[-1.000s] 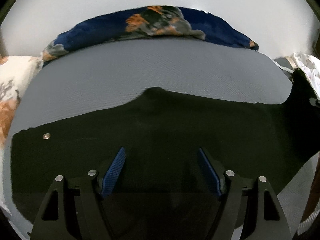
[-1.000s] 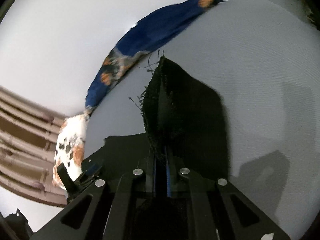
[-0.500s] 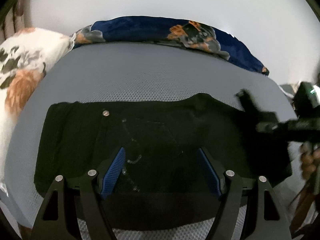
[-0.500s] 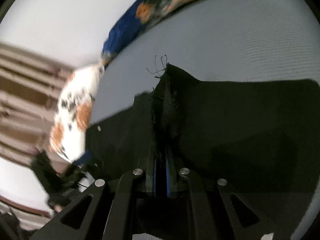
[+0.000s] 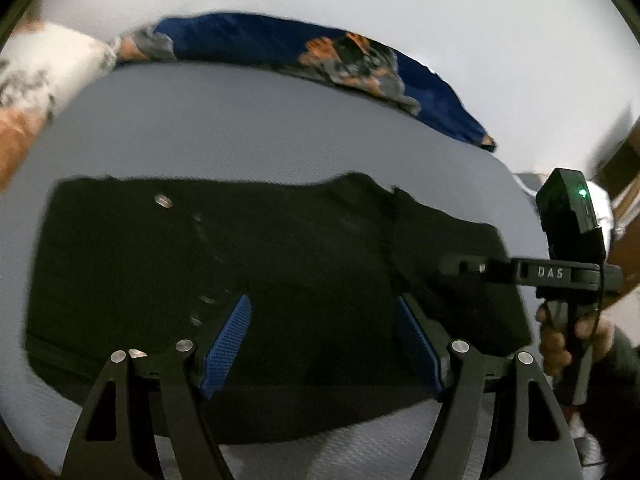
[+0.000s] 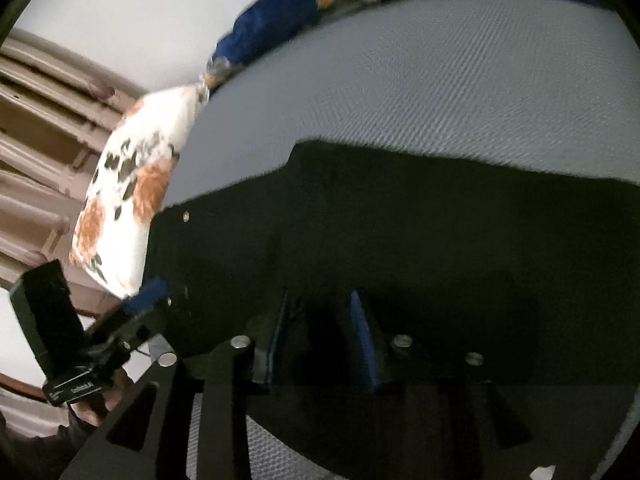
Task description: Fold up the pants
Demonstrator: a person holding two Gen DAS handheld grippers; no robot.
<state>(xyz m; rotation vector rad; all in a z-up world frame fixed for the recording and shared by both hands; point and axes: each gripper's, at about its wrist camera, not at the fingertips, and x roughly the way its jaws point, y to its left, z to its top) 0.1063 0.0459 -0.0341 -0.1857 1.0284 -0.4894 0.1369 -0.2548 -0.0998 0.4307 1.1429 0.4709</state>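
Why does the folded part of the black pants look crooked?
The flap laid over the black pants doesn't line up. In the left wrist view its edge slants and sticks out past the layer below, toward the right gripper. Nothing looks torn or spilled on the gray bed.

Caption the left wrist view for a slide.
Open left gripper hovers over black pants folded on the grey bed; right gripper reaches in from the right.

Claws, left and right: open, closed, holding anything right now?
Left claw: open, empty, above the black pants.
Right claw: open, jaws just parted, pads off the pants.
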